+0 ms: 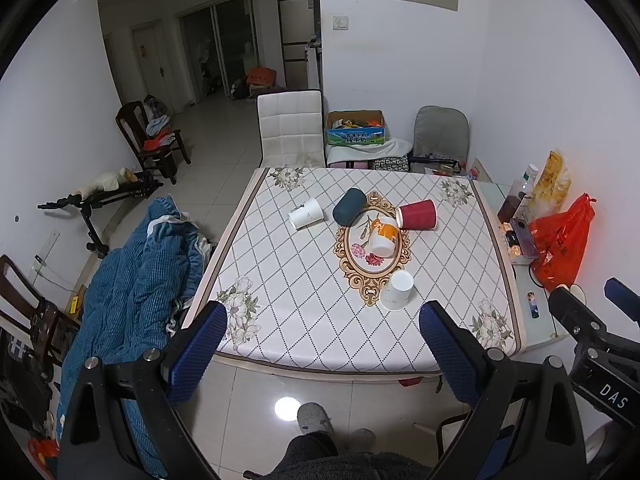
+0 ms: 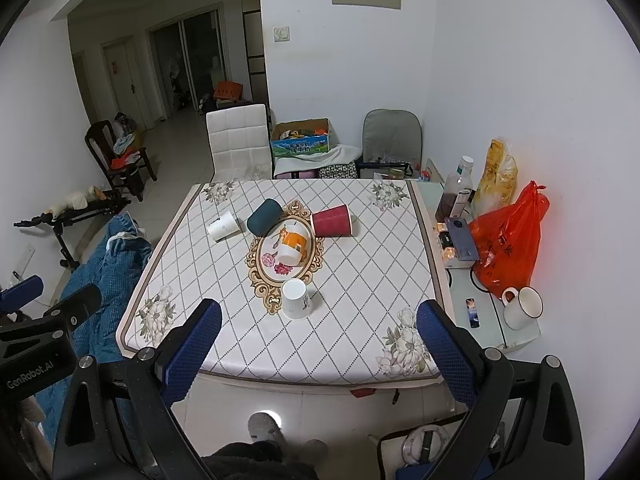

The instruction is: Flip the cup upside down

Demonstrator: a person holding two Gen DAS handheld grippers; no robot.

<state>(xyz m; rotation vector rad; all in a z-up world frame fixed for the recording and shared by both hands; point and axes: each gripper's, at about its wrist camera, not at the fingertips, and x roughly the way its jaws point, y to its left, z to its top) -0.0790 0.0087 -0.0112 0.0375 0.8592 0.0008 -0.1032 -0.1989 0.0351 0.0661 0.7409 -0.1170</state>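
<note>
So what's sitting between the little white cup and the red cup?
A dark teal cup lies on its side between the small white paper cup and the red paper cup, seen in both wrist views.

left tool [image 1: 323, 332]: jaws wide apart, empty | right tool [image 2: 319, 330]: same

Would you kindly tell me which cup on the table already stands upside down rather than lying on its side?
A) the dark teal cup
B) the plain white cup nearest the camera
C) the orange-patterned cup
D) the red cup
B: the plain white cup nearest the camera stands on its wide rim with its closed base up, while the red cup, dark teal cup and orange-patterned cup lie tipped over.
</note>
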